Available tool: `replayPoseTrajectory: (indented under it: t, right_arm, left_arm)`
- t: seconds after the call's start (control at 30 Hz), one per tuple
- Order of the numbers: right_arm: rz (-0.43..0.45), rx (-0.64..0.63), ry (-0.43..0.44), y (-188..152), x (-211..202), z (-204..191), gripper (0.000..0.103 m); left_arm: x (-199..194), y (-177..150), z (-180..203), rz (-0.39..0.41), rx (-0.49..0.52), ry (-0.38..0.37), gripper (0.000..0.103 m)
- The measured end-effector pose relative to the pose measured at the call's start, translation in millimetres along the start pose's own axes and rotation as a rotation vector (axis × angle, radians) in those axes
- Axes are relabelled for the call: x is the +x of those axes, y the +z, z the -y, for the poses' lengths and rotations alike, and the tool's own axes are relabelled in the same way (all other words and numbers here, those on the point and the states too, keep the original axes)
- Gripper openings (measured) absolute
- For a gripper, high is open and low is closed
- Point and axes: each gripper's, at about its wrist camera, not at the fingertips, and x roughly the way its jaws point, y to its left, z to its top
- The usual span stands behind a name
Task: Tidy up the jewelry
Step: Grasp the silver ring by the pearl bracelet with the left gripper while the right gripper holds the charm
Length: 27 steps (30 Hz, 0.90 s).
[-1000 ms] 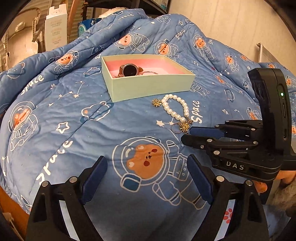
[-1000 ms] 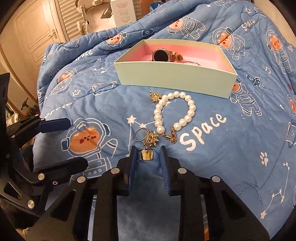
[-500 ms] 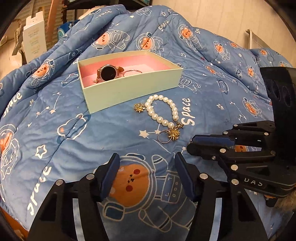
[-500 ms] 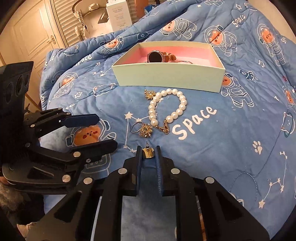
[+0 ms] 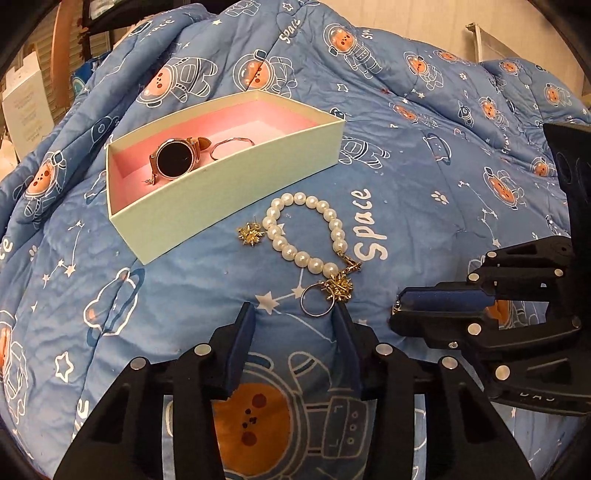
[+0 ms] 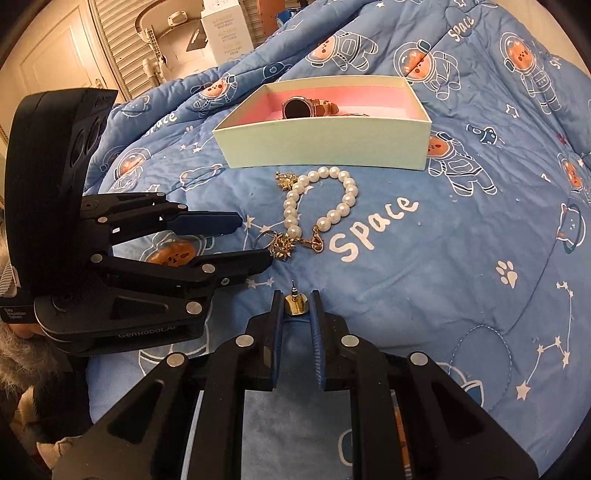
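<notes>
A pale green box with pink lining lies on the blue bedspread and holds a gold watch and a thin ring. In front of it lie a pearl bracelet, a gold star earring, a second star earring and a silver ring. My left gripper is open, its fingertips just short of the silver ring. My right gripper is shut on a small gold earring, held just above the bedspread.
The blue astronaut-print bedspread covers the whole bed and rises in folds behind the box. A white carton and louvred doors stand beyond the bed at the left.
My left gripper has moved forward toward the silver ring and narrowed its opening. My right gripper has closed on the small gold earring and drawn back from the bracelet.
</notes>
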Motion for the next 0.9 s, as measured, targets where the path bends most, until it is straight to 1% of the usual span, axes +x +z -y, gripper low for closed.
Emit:
replayPoseTrajectory:
  t: [0.13,0.2,0.27,0.33,0.5,0.6,0.8,0.83,0.87,0.9]
  right_arm:
    - [-0.001,0.0,-0.004,0,0,0,0.015]
    - [-0.002,0.001,-0.005,0,0,0,0.015]
    - [-0.002,0.001,-0.005,0,0,0,0.015]
    - [-0.002,0.003,-0.007,0,-1,0,0.015]
    - [-0.005,0.001,-0.008,0,0,0,0.015]
    - [-0.007,-0.002,-0.01,0,0,0,0.015]
    - [-0.008,0.0,-0.012,0,0,0,0.015]
    - [-0.008,0.0,-0.013,0,0,0,0.015]
    - [-0.008,0.0,-0.013,-1,0,0,0.015]
    - [-0.008,0.0,-0.013,-1,0,0,0.015]
  left_arm:
    - [2,2,0,-0.001,0.01,-0.018,0.041]
    - [4,5,0,-0.001,0.025,-0.031,0.037]
    - [5,8,1,0.003,0.037,-0.062,0.028]
    - [8,10,1,-0.003,0.041,-0.089,0.025]
    - [11,13,-6,-0.006,0.01,-0.157,0.025]
    - [13,15,-8,-0.01,0.002,-0.174,0.025]
    - [16,19,-3,-0.008,0.047,-0.227,0.025]
    - [17,19,-3,-0.007,0.048,-0.23,0.023]
    - [17,19,-3,-0.005,0.048,-0.235,0.018]
    - [17,19,-4,-0.003,0.047,-0.238,0.018]
